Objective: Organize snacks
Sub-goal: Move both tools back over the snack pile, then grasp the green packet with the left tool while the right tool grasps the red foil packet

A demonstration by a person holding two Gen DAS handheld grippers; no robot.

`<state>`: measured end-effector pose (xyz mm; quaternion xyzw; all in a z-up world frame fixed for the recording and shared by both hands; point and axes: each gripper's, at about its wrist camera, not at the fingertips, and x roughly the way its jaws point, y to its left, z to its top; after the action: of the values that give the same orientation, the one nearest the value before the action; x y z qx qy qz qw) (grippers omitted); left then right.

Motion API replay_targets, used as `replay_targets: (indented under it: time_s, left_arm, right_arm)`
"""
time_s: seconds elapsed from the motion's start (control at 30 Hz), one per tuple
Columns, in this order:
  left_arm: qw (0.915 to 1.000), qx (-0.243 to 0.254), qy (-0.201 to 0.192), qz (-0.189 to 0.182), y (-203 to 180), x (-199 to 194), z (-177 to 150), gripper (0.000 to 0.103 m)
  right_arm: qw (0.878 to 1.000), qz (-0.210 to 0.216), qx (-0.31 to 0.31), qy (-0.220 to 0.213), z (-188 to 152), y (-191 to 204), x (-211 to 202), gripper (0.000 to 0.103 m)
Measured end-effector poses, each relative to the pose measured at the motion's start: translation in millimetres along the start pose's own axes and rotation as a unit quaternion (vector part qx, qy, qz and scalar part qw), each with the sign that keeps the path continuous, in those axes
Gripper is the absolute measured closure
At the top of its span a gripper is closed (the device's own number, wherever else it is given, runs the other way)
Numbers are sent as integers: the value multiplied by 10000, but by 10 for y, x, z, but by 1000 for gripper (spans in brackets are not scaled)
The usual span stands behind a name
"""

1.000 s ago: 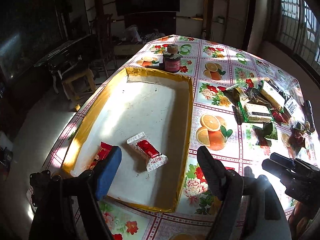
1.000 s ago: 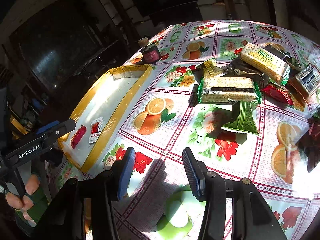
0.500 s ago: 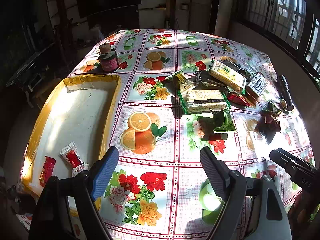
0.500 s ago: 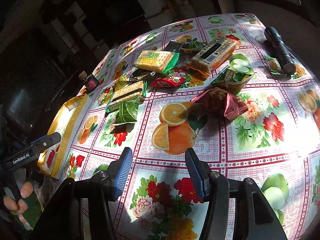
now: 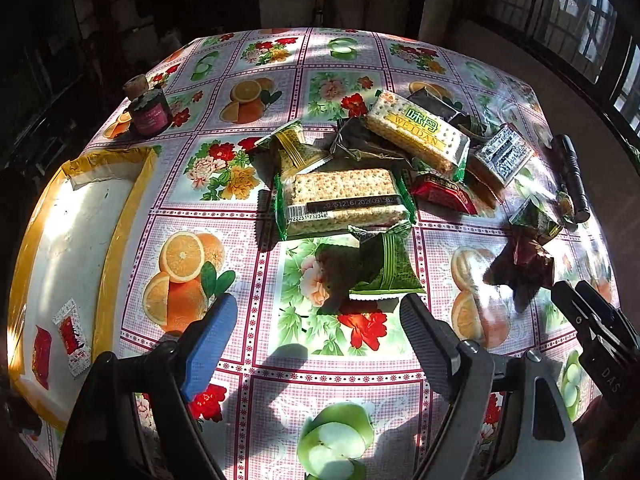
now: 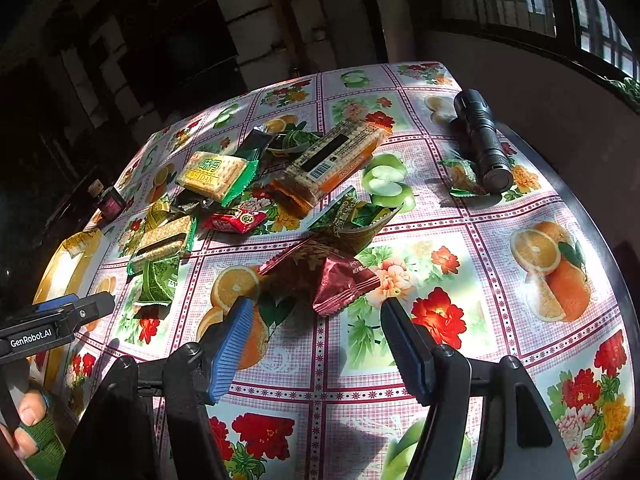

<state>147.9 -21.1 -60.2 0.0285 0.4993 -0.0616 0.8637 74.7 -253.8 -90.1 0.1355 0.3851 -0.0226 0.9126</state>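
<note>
Fruit-and-flower tablecloth (image 5: 320,360), yellow-rimmed white tray (image 5: 120,216)

WEIDAN: cracker pack (image 5: 416,128) | 20251216/20260915: front cracker pack (image 5: 344,200) | GenRobot.AI: left tongs (image 6: 44,330)

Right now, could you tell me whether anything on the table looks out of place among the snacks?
Yes: a black flashlight lies at the table's far right edge beside a small green candy, and a dark jar stands behind the tray; neither is a snack.

Both open claws have swung from the tray (image 5: 120,208) toward the snack pile (image 5: 384,184).
</note>
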Motion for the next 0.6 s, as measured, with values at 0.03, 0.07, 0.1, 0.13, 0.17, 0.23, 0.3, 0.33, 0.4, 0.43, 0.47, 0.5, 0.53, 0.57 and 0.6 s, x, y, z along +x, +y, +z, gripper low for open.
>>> replay_targets:
  time_s: [0.03, 0.07, 0.1, 0.13, 0.17, 0.23, 0.3, 0.33, 0.4, 0.43, 0.47, 0.5, 0.53, 0.57, 0.6]
  left_arm:
    - [10000, -28, 24, 18, -18, 36, 31, 21]
    - [10000, -56, 44, 33, -36, 72, 59, 21]
    - [9999, -82, 69, 51, -52, 115, 93, 21]
    - [9999, -108, 99, 73, -67, 154, 122, 21]
    - [9998, -123, 141, 88, -85, 198, 145, 21]
    - [9996, -151, 217, 101, -114, 276, 180, 21]
    - [9995, -172, 279, 36, -151, 343, 208, 20]
    - [9994, -178, 301, 2, -175, 373, 223, 19]
    - [9994, -166, 312, -35, -211, 408, 239, 17]
    - [9994, -147, 316, -53, -231, 423, 248, 17]
    - [9993, -133, 333, -87, -250, 442, 257, 17]
    - [9992, -137, 361, -136, -262, 466, 268, 17]
    - [9990, -148, 396, -167, -272, 491, 272, 17]
    - [9987, -166, 438, -207, -278, 520, 274, 17]
    - [9983, -199, 478, -274, -275, 549, 276, 17]
  right_arm:
    - [10000, -68, -63, -21, 44, -13, 20, 28]
    - [9999, -111, -113, -27, 95, -31, 50, 27]
    - [9998, -109, -151, -25, 135, -43, 76, 27]
    - [9998, -85, -187, 8, 175, -54, 118, 26]
    - [9997, -54, -226, 69, 203, -57, 163, 26]
    - [9994, -25, -272, 192, 239, -63, 257, 26]
    - [9992, 23, -280, 277, 248, -65, 332, 26]
    - [9991, 56, -286, 321, 250, -65, 370, 26]
    - [9987, 78, -289, 411, 238, -59, 440, 26]
    - [9985, 100, -304, 443, 225, -49, 468, 26]
    - [9983, 99, -335, 467, 216, -32, 490, 26]
    - [9980, 69, -389, 490, 208, -10, 504, 26]
    - [9977, 59, -462, 491, 206, 17, 510, 26]
    - [9974, 83, -530, 488, 206, 46, 513, 27]
    - [9969, 74, -593, 502, 202, 76, 521, 29]
